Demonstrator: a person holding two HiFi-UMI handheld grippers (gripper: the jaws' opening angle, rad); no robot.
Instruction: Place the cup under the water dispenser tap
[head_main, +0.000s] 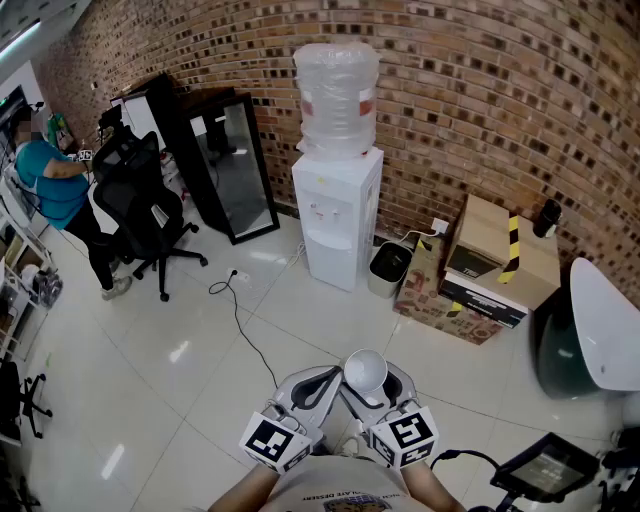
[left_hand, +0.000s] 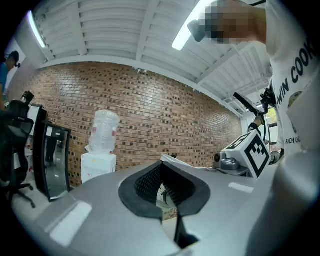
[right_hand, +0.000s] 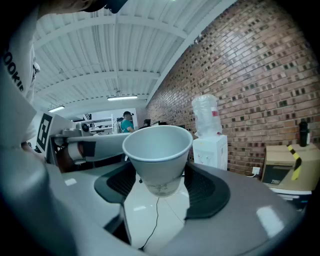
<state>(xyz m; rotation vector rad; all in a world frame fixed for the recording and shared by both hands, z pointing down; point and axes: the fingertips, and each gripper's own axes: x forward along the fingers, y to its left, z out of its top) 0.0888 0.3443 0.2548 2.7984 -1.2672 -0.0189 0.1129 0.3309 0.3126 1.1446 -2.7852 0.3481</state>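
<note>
1. Right gripper (right_hand: 161, 176) clamps the paper cup (right_hand: 157, 150) low on its tapered wall, one pad on either side, jaws set wide. Cup is upright, mouth up, and looks empty.
2. Left gripper (left_hand: 166, 184) sits just beside it, jaws together w/ nothing between them.
3. Cup hangs in mid-air, well apart from the water dispenser (head_main: 338, 215), which stands across the tiled floor (head_main: 200, 340) against the brick wall (head_main: 480, 100). Taps (head_main: 322, 212) sit on its front, below the bottle (head_main: 337, 90).
4. Handling, as judged: cup looks thin-walled, v. light and easily crushed. Too hard a squeeze would prob. buckle the wall, and the smooth taper may let it slip or tilt.
5. Best hold: lower wall near the stiffer base, light pressure, rim left clear. That is approx. where the pads sit now.
6. Stage: cup in hand, approach to the tap not yet made.
</note>
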